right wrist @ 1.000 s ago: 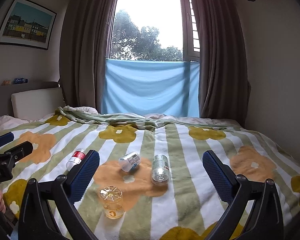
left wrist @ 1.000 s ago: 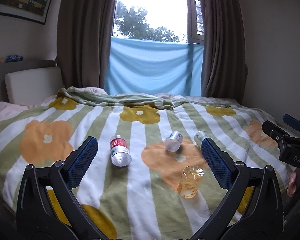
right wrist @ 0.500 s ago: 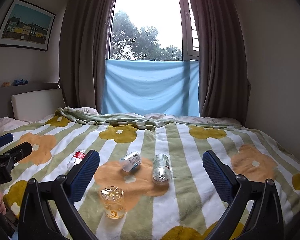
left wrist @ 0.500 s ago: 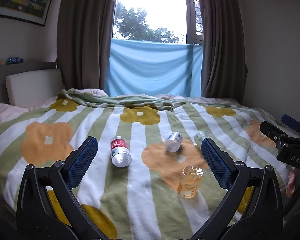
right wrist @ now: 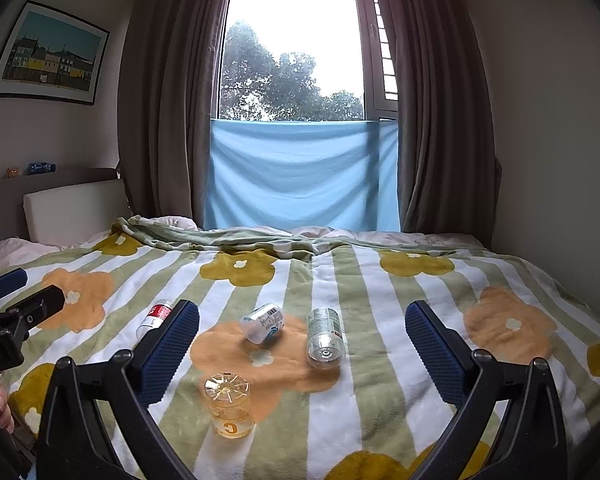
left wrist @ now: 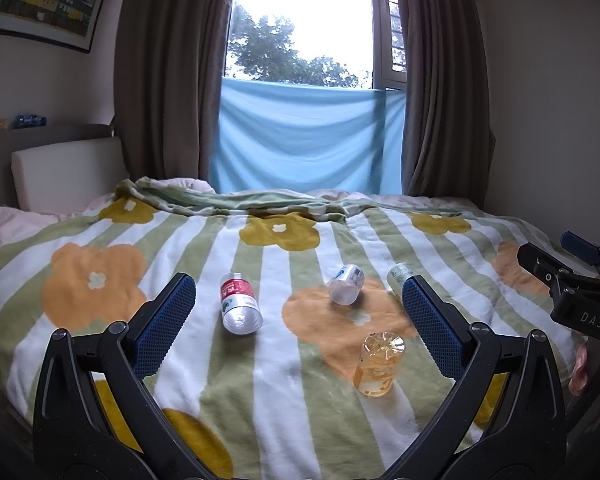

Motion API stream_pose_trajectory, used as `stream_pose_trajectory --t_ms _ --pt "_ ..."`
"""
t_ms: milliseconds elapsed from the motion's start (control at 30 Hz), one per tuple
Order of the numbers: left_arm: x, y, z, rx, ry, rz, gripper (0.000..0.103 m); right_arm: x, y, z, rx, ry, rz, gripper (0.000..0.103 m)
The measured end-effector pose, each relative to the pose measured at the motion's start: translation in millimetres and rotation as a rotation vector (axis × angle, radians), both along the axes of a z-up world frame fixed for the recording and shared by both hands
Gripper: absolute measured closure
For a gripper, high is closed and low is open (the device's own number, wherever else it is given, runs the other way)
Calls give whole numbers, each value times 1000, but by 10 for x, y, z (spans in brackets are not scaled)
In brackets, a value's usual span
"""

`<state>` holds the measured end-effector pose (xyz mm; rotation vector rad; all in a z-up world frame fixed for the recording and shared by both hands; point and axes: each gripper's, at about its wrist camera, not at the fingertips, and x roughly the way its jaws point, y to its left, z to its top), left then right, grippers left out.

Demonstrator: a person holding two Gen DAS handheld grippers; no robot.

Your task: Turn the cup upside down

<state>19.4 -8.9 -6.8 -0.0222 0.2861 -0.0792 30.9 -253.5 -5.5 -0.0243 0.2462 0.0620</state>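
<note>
A clear orange-tinted cup (left wrist: 378, 364) stands on the flowered blanket with its ribbed base facing up; it also shows in the right wrist view (right wrist: 228, 404). My left gripper (left wrist: 298, 320) is open and empty, held above the near part of the bed, with the cup low between its fingers toward the right one. My right gripper (right wrist: 302, 344) is open and empty, the cup low and left between its fingers. The right gripper's body shows at the right edge of the left wrist view (left wrist: 572, 292).
Three clear bottles lie on the blanket: a red-labelled one (left wrist: 239, 302), a small blue-labelled one (left wrist: 346, 289) and a green-labelled one (right wrist: 324, 336). The striped blanket (right wrist: 380, 380) covers the bed. A headboard cushion (right wrist: 74, 210), curtains and window are behind.
Both grippers have drifted slightly; the view rose a little. The cup and bottles have not moved.
</note>
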Motion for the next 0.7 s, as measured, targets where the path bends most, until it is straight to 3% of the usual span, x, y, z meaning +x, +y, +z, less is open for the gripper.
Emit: stream_pose_trajectory --t_ms 700 --pt "-8 -14 9 4 -1 4 0 -22 26 22 8 -4 -2 0"
